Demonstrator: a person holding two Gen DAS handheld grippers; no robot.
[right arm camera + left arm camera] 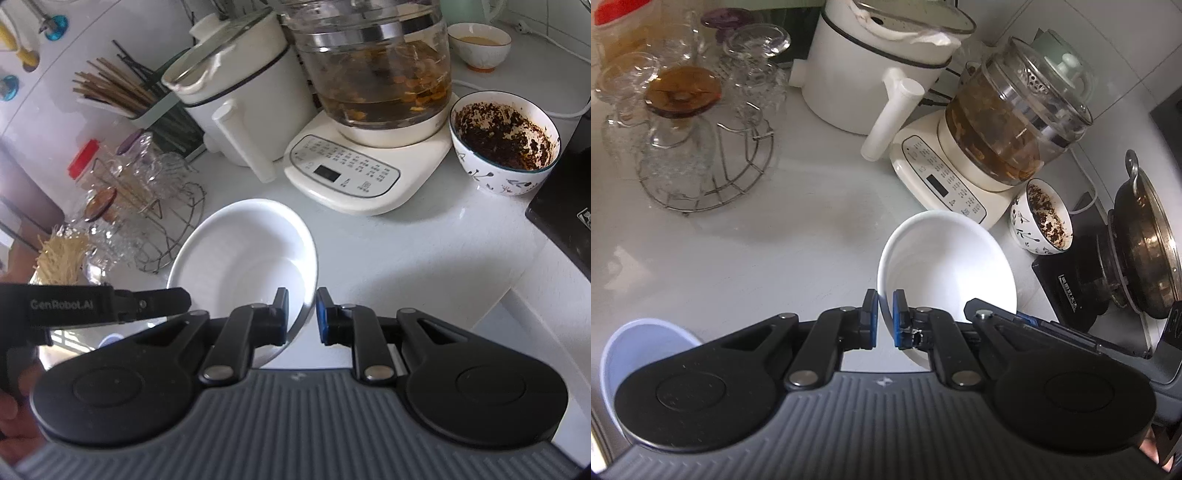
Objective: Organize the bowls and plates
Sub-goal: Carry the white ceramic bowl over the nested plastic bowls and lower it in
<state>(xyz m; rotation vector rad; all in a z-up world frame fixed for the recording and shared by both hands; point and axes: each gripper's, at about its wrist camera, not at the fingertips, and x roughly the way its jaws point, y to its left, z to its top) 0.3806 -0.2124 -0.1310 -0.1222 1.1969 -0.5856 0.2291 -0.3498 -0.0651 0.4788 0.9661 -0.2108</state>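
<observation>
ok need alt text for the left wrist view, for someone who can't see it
The left gripper pinches the near rim of a white bowl above a pale countertop. Behind the bowl stand a cream glass-jug cooker, a white pot and a patterned bowl with dark residue. A wire rack of glasses sits far left.

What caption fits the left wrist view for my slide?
Left gripper pinching the rim of a white bowl beside a herbal kettle on the counter.
</observation>
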